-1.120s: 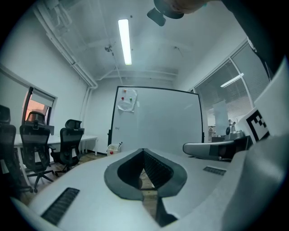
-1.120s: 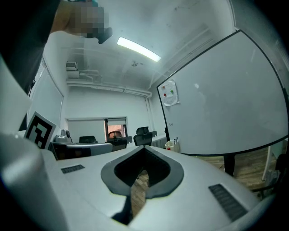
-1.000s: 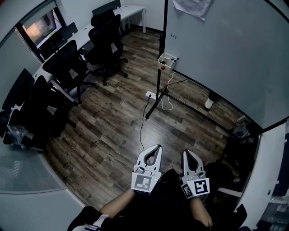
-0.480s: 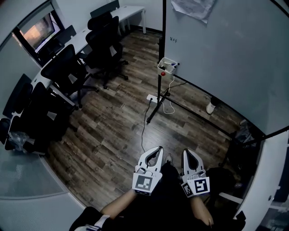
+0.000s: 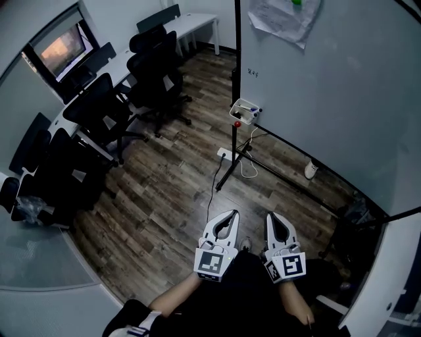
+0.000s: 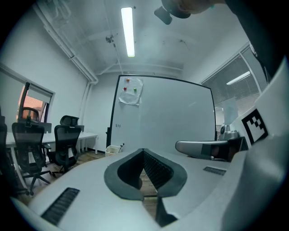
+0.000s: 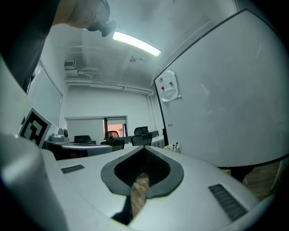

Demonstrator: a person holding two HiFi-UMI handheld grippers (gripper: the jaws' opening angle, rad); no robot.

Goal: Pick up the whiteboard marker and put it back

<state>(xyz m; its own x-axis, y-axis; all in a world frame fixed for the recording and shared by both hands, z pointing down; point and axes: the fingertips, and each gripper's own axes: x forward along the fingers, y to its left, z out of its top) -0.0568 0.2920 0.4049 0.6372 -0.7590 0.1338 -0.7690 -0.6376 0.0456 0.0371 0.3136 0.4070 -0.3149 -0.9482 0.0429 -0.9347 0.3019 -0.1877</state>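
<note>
Closer to the whiteboard (image 5: 342, 112) than a second ago, with its small white tray (image 5: 242, 112) slid lower and nearer in the head view. Both grippers held low before the body, side by side, pointed toward the board's black stand (image 5: 233, 148). Left gripper (image 5: 229, 214) clenched tip to tip, with nothing between the jaws but a glimpse of wood floor (image 5: 164, 191). Right gripper (image 5: 271, 217) likewise squeezed closed and empty. Whiteboard marker (image 5: 255, 110) lodged in the tray at the board's lower left corner, dark tip poking over the rim, well apart from both grippers. White power strip (image 5: 224, 153) lying on the floor beside the stand's foot, pale cable (image 5: 248, 158) looped nearby. Sheet of paper (image 5: 279, 16) fixed high on the board. Black office chairs (image 5: 105, 108) ranged along a white desk (image 5: 191, 23) to the left, lit screen (image 5: 64, 45) behind them.
</note>
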